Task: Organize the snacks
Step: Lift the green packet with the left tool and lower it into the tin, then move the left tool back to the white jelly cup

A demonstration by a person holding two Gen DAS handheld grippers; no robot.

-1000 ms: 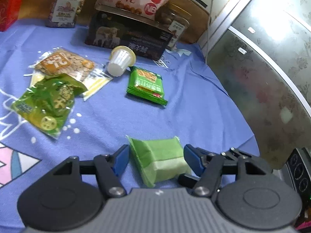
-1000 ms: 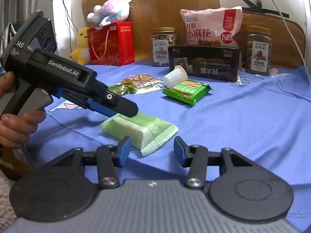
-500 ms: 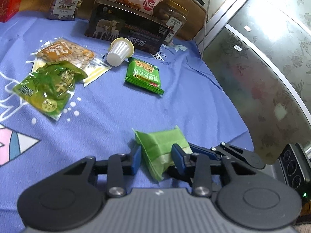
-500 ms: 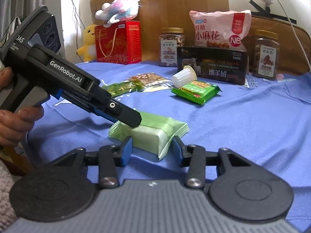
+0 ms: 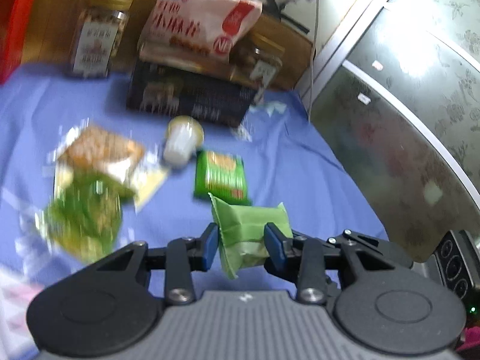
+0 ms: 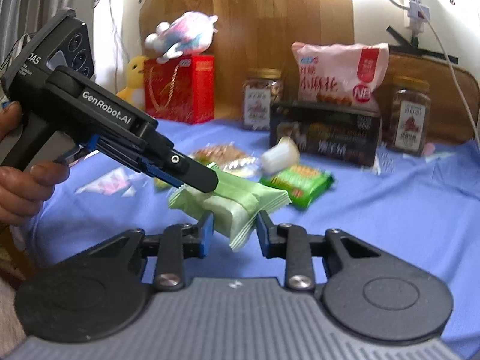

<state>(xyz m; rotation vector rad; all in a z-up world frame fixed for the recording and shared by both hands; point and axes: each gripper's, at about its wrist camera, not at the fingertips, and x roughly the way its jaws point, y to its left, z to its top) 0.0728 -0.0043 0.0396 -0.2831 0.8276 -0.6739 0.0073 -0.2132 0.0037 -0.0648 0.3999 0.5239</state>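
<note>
My left gripper (image 5: pixel 241 244) is shut on a pale green snack packet (image 5: pixel 250 231) and holds it lifted above the blue cloth (image 5: pixel 300 174). In the right wrist view the same packet (image 6: pixel 237 207) hangs from the left gripper's fingers (image 6: pixel 195 177), with its near end between my right gripper's (image 6: pixel 234 229) blue pads. The right pads sit at the packet's sides; I cannot tell whether they press it. A darker green biscuit pack (image 5: pixel 220 177) lies on the cloth just beyond, also in the right wrist view (image 6: pixel 300 184).
A white cup (image 5: pixel 181 142) lies on its side beside a peanut bag (image 5: pixel 103 150) and a green candy bag (image 5: pixel 84 213). At the back stand a dark box (image 5: pixel 189 99), a pink bag (image 5: pixel 198 27), two jars (image 5: pixel 97 34) and a red gift box (image 6: pixel 180 88). A cabinet (image 5: pixel 405 120) stands to the right.
The left gripper closed on the green packet and lifted it off the cloth. The right gripper moved in so that the packet's end lies between its pads.
</note>
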